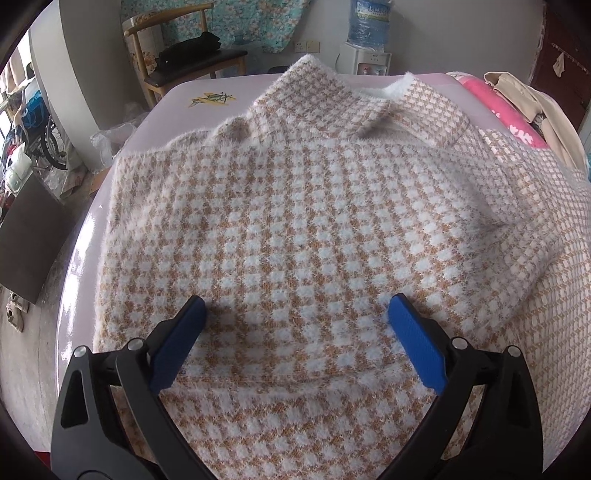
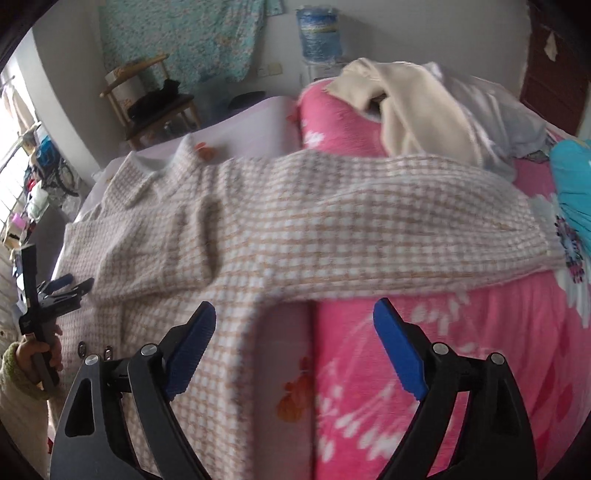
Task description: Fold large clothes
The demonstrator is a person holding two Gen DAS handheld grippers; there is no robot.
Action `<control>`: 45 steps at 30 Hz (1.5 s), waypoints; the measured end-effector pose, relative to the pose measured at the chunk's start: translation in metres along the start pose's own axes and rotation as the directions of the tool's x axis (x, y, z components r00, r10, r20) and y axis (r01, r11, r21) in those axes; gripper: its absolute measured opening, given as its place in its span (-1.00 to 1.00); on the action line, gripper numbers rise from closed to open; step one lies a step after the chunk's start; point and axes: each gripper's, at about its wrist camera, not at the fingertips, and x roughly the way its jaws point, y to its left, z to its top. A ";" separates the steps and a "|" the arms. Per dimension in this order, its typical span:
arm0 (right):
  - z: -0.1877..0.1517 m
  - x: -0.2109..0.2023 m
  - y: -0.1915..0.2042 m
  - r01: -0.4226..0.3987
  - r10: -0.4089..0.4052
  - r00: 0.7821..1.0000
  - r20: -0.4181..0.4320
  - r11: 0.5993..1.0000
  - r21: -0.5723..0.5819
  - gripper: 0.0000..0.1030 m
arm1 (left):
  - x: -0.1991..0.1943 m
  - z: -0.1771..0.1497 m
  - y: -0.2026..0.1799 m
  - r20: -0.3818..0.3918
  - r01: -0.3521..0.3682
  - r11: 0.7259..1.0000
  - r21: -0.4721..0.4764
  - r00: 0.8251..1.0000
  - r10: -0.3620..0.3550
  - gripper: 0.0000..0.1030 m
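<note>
Two blue-padded grippers frame the nearest part of each view, and both stand wide apart with nothing clamped. The left gripper [image 1: 295, 321] hangs over the body of a fuzzy tan-and-white houndstooth sweater [image 1: 295, 221], its jaws spread above the knit with only fabric showing in the gap. The right gripper [image 2: 295, 325] is likewise spread, its left pad over the sweater's edge and its right pad over a pink floral blanket [image 2: 461, 350]; that view is blurred.

From the right wrist view, the person's left hand [image 2: 40, 354], in a cream sleeve with a green cuff, grips the handle of the other gripper at the sweater's left edge.

The sweater lies flat on a pale lilac sheet [image 1: 207, 99] printed with a small flower, collar away from the cameras. One sleeve [image 1: 417, 110] is folded across near the collar in the left wrist view. In the right wrist view a long sleeve [image 2: 424, 206] stretches to the right over the pink blanket, its cuff just beside a teal cloth [image 2: 572, 177].

Beyond the sweater, a cream garment [image 2: 413, 114] lies heaped on the blanket. Farther back stand a wooden chair [image 1: 184, 62] with dark clothing on its seat, a water dispenser [image 1: 369, 40] with its blue bottle, and a turquoise floral cloth [image 1: 229, 22] hanging on the wall.
</note>
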 end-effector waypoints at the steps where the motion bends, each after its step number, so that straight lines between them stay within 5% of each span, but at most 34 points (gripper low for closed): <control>1: 0.005 -0.005 -0.020 0.024 -0.024 1.000 0.010 0.999 0.038 0.65 | 0.001 0.001 0.000 -0.002 0.000 1.000 0.000 1.000 0.000 0.87; 7: 0.029 -0.019 -0.162 0.084 -0.099 0.995 0.022 0.929 0.360 0.66 | 0.002 0.003 0.000 -0.014 0.000 1.000 0.000 1.000 0.000 0.87; 12: 0.021 -0.001 -0.261 0.042 -0.063 0.998 0.010 0.767 0.641 0.66 | 0.003 0.005 0.000 -0.034 -0.003 1.000 -0.007 0.999 0.003 0.87; 15: 0.015 0.014 -0.293 0.022 -0.043 0.999 0.011 0.700 0.714 0.63 | 0.003 0.004 0.000 -0.032 -0.002 1.000 -0.006 0.999 0.002 0.87; 22: 0.012 0.049 -0.322 0.017 -0.045 0.999 0.013 0.624 0.781 0.38 | 0.005 0.006 0.000 -0.040 -0.008 1.000 -0.019 0.999 0.007 0.87; 26: 0.020 0.053 -0.325 0.029 -0.082 0.996 0.028 0.618 0.785 0.18 | 0.006 0.007 -0.002 -0.042 -0.014 1.000 -0.026 0.999 0.013 0.87; 33: 0.033 0.054 -0.317 0.092 -0.165 0.986 0.015 0.621 0.778 -0.60 | 0.005 0.007 -0.001 -0.043 -0.014 1.000 -0.025 0.999 0.013 0.87; 45: 0.068 -0.020 -0.257 0.154 -0.331 0.931 0.157 0.742 0.653 -0.72 | 0.003 0.006 -0.003 -0.015 -0.012 1.000 -0.011 1.000 0.012 0.87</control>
